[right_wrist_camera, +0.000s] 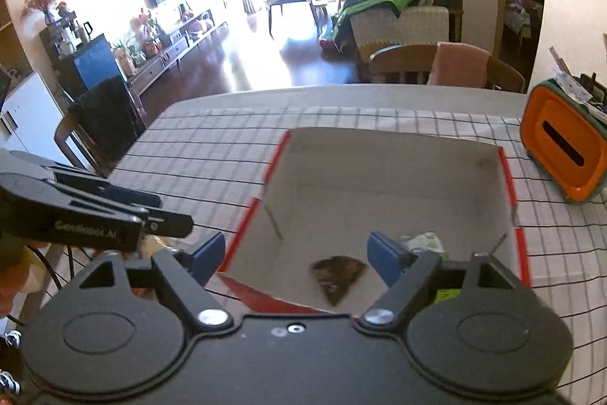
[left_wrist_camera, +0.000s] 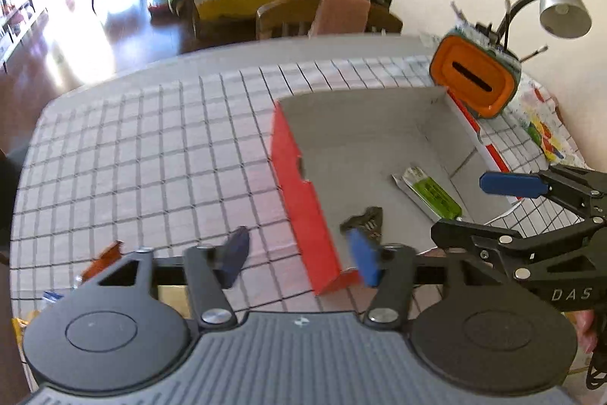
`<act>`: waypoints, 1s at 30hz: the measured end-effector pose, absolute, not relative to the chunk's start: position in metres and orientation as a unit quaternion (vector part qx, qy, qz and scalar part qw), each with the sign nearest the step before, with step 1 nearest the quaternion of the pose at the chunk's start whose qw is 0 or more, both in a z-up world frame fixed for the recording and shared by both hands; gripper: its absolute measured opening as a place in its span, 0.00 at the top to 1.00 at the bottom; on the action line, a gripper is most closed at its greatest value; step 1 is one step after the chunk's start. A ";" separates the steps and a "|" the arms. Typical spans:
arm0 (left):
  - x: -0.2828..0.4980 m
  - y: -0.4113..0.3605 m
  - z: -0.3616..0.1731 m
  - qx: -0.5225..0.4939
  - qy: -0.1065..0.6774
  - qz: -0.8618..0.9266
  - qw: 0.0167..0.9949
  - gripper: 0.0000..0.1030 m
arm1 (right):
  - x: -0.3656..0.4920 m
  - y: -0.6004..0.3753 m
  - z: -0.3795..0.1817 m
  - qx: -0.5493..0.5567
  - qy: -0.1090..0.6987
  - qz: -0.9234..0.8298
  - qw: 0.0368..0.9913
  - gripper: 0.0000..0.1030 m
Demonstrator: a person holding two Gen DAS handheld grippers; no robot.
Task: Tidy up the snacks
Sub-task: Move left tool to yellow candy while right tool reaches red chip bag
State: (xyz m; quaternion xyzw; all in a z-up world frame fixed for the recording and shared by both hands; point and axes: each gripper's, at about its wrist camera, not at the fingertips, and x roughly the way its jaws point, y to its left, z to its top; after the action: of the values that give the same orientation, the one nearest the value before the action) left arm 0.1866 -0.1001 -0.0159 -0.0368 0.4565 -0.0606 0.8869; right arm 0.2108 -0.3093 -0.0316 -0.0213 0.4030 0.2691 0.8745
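Sunlight floods the living room behind, and nearer stands the bench (left_wrist_camera: pixel 151 147) under a white cloth ruled with dark grid lines. On it sits the landmark here, an open cardboard box (left_wrist_camera: pixel 364 139) with red outer walls and a grey inside.

Two snacks lie on the floor of the box: a dark triangular packet (right_wrist_camera: pixel 338 274) close to the near wall, and a green and white bar wrapper (left_wrist_camera: pixel 430 190) just beside it, toward the right wall. Past the far right corner of the box, an orange container with a slot in its face (left_wrist_camera: pixel 476 76) is propped on the cloth, and a grey desk lamp (left_wrist_camera: pixel 561 4) bends over it. Off the box's left wall, at the near edge of the bench, an orange wrapper (left_wrist_camera: pixel 102 259) peeps out behind the tool.

The left gripper (left_wrist_camera: pixel 299 259) hangs over the near left corner of the box, its jaws released and astride the red wall, pressing on nothing. The right gripper (right_wrist_camera: pixel 294 255) hovers above the near wall, jaws spread wide with nothing between them, the dark packet lying below in the box. A wooden chair (right_wrist_camera: pixel 406 61) with a pink cloth (right_wrist_camera: pixel 461 65) stands beyond the far side.
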 end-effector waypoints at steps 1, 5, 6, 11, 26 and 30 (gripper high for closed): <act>0.181 -0.096 -0.014 -0.034 0.452 -0.064 0.889 0.42 | 0.209 -0.306 -0.032 -0.019 0.402 0.270 0.875 0.19; 0.159 -0.076 -0.010 -0.037 0.438 -0.067 0.896 0.40 | 0.197 -0.288 -0.032 -0.012 0.396 0.274 0.876 0.15; 0.153 -0.070 -0.010 -0.039 0.434 -0.067 0.898 0.39 | 0.194 -0.283 -0.032 -0.010 0.393 0.276 0.877 0.09; 0.127 -0.042 -0.009 -0.051 0.414 -0.057 0.907 0.31 | 0.178 -0.262 -0.032 -0.003 0.377 0.292 0.879 0.04; 0.066 0.068 -0.040 -0.080 0.376 0.003 0.923 0.17 | 0.156 -0.197 -0.063 0.005 0.388 0.292 0.874 0.00; 0.057 0.102 -0.052 -0.084 0.384 0.028 0.919 0.17 | 0.144 -0.174 -0.072 -0.026 0.391 0.312 0.865 0.00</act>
State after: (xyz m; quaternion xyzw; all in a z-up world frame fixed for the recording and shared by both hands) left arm 0.0574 0.1017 -0.0520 -0.0836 0.3841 0.0276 0.9191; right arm 0.1436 -0.1741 -0.0717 -0.0264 0.3915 0.3121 0.8652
